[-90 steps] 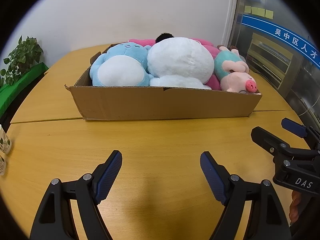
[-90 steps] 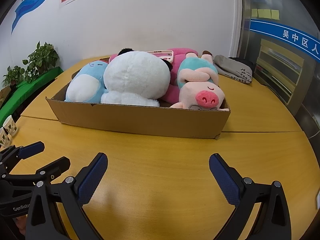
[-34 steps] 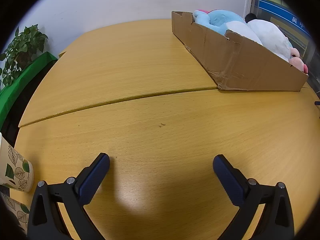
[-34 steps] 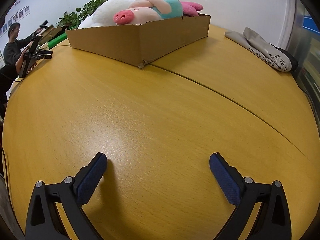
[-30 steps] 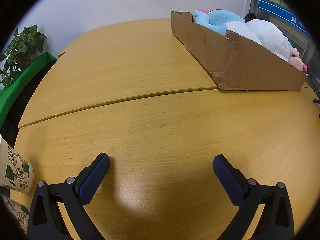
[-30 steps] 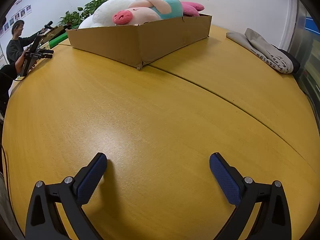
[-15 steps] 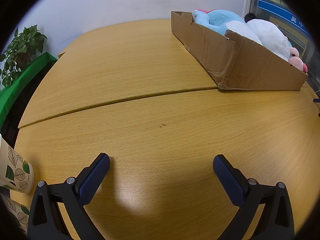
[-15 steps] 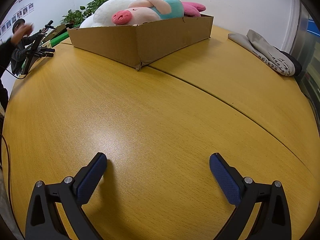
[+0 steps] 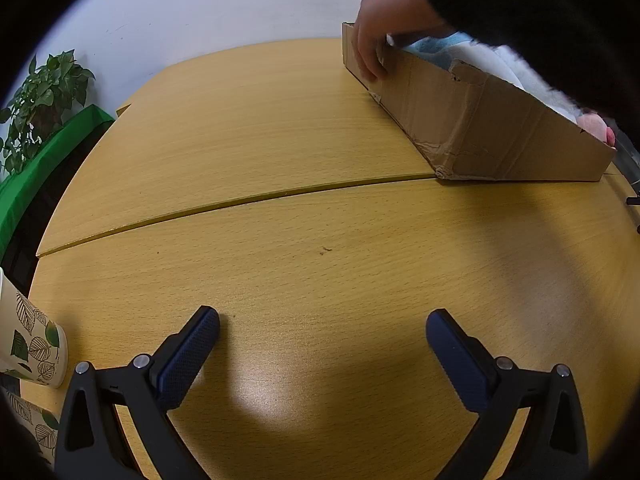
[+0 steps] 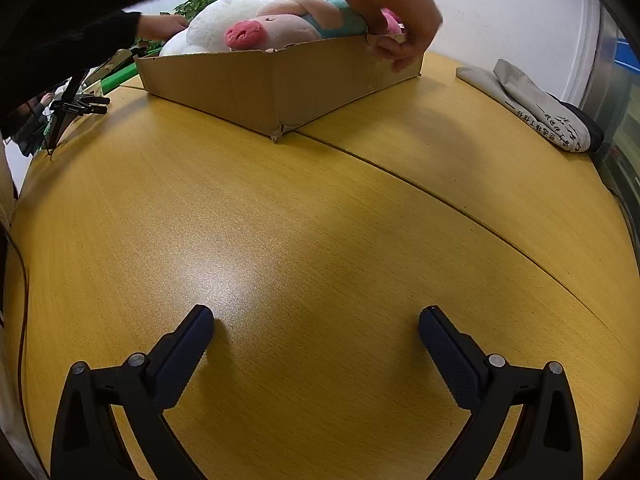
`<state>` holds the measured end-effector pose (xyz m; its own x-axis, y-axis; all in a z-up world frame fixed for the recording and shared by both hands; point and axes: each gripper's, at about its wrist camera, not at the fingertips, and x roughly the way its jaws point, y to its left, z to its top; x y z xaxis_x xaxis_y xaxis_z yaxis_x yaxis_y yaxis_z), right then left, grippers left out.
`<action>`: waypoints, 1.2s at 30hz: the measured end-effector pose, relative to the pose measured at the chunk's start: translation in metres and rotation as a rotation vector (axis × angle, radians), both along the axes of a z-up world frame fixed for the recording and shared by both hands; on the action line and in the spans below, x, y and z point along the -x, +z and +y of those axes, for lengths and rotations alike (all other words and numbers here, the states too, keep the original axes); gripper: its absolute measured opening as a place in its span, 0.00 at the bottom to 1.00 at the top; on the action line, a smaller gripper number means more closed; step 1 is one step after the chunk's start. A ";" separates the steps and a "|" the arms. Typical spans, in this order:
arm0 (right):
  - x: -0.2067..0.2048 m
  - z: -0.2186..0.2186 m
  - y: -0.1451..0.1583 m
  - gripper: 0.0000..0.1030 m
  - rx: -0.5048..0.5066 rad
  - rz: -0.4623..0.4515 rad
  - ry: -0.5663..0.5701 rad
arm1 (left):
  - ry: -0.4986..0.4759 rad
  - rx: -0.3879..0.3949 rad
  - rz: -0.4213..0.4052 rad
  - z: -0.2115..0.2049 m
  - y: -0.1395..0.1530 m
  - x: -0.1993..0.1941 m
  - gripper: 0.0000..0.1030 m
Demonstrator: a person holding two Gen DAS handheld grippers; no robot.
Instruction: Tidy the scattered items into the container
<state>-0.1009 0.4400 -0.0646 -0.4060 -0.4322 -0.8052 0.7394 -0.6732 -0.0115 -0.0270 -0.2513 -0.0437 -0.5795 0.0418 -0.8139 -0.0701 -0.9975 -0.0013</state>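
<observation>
Left gripper [image 9: 322, 330]: jaws spread wide, nothing between the blue pads, low over bare table [image 9: 280, 152]. Right gripper [image 10: 316, 326]: likewise spread wide and empty, low over the same wood.

Cup [image 9: 28, 340], leaf print, stands at the left gripper's far left, on the table edge. No readable text on it.

Box [image 10: 256, 84] sits well ahead of both grippers, across the table seam. It is packed with plush toys: a pink-snouted pig [image 10: 272, 28] on top, a white plush [image 10: 216, 28] beside it, a blue one [image 9: 436, 46] at the far end.

A bare hand [image 9: 376, 36] grips the box's far corner in the left view; another hand [image 10: 400, 36] holds the opposite end wall in the right view. Dark sleeves [image 10: 80, 28] reach over the box.

Grey cloth [image 10: 540, 112] lies at the table's right edge, printed with a line of characters too small to read.
</observation>
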 end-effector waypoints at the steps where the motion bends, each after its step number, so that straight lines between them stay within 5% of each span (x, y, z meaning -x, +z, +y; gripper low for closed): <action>1: 0.000 0.000 0.000 1.00 0.000 0.000 0.000 | 0.000 0.000 0.000 0.000 0.000 0.000 1.00; 36: 0.000 0.000 0.000 1.00 0.000 0.001 0.000 | 0.001 -0.002 -0.005 -0.006 -0.004 0.016 1.00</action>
<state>-0.1008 0.4397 -0.0647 -0.4067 -0.4320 -0.8050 0.7391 -0.6735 -0.0119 -0.0427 -0.2576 -0.0478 -0.5757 0.0427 -0.8166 -0.0694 -0.9976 -0.0032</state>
